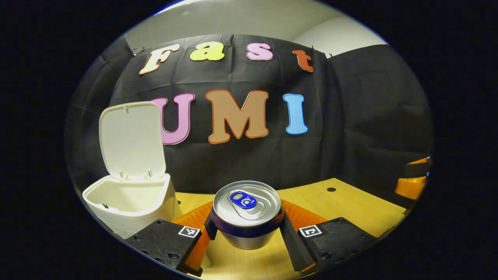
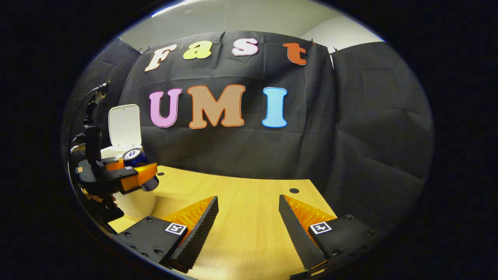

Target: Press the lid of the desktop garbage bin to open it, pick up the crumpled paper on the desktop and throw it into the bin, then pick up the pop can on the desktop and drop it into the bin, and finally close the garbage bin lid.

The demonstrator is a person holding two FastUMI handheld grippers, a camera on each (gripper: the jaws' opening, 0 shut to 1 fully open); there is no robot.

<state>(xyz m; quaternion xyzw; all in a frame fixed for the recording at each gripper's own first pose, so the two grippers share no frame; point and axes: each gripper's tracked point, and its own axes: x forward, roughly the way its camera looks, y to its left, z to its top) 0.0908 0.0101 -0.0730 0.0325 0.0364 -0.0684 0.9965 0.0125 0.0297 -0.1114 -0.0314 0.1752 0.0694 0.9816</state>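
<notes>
Can (image 1: 247, 216) sits upright between the fingers of my left tool (image 1: 249, 229), both pressing its sides, held above the tabletop (image 1: 350, 202). Bin (image 1: 132, 202) stands just to the left, white, its lid (image 1: 131, 138) tipped up and back; from here I see only the inner wall, so I cannot tell what lies inside. My right tool (image 2: 248, 221) hangs over bare wood with its fingers spread wide and nothing between them. In the right gripper view, the left tool carries the can in front of the bin.
</notes>
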